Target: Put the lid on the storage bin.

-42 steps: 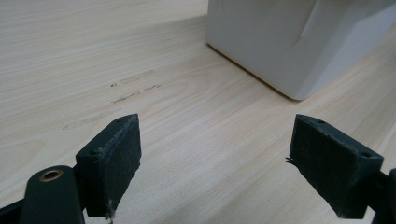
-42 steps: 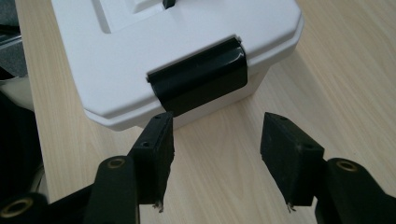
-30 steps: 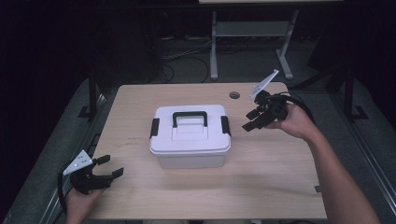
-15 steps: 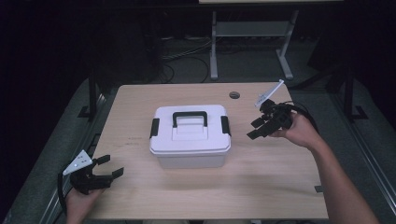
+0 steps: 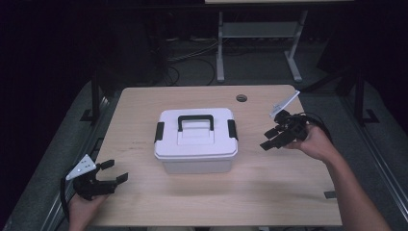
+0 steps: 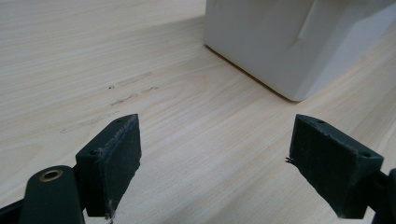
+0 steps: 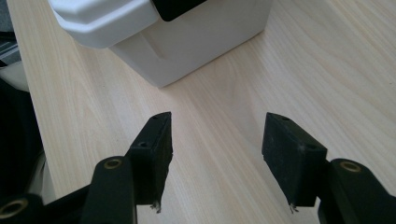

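Note:
A white lidded storage box [image 5: 196,139] with a black handle [image 5: 196,120] and black side latches sits mid-table. My right gripper [image 5: 270,139] hovers just right of the box, jaws open and empty, aimed at the box's right side. In the right gripper view the box corner [image 7: 163,37] lies ahead above the open gripper [image 7: 215,158]. My left gripper [image 5: 114,172] rests at the table's front left, open with nothing between its jaws. Its own view shows the gripper [image 6: 215,163] facing a lower corner of the box [image 6: 289,42].
The light wooden table [image 5: 144,110] has a round cable hole [image 5: 241,98] behind the box. A small dark tab [image 5: 330,195] lies near the right front edge. Beyond the table stand a metal frame's legs [image 5: 220,48] and floor cables.
My right gripper has moved down and toward the front, staying beside the box's right end. The left gripper and the box have stayed put.

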Available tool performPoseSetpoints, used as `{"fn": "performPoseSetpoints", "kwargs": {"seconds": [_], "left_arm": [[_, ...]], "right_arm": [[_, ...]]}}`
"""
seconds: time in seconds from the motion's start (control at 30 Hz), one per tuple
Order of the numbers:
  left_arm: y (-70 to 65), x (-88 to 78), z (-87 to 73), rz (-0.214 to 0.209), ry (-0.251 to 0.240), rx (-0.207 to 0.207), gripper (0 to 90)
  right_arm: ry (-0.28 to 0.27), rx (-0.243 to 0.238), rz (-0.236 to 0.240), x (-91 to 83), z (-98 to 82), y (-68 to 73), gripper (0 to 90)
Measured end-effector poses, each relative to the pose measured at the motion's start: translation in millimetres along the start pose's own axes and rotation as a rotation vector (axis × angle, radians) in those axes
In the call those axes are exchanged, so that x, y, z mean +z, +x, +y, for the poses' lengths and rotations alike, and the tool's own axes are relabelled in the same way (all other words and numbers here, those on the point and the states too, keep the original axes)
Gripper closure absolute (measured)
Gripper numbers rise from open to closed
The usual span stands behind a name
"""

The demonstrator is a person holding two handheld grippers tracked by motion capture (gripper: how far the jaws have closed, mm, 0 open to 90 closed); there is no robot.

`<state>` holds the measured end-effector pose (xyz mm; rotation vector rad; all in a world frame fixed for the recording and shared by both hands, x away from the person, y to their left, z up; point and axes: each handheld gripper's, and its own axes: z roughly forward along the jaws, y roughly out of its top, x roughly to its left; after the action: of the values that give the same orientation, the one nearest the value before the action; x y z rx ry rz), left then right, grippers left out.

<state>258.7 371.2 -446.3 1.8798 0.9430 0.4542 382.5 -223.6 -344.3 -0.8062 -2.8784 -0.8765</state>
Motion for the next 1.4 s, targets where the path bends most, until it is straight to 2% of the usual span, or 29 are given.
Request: {"fn": "performPoseSetpoints", "kwargs": {"seconds": [0.63,1.4], "left_arm": [[0.5,0.2,0.0,-0.002,0.0,-0.001,16.0],[-1.0,0.9,0.4,-0.001,0.001,0.0,16.0]], "right_arm": [[0.002,0.038,0.007,9.0,-19.4,-0.2,41.5],[-0.009,0.084,0.018,16.6,-52.5,1.6,41.3]]}}
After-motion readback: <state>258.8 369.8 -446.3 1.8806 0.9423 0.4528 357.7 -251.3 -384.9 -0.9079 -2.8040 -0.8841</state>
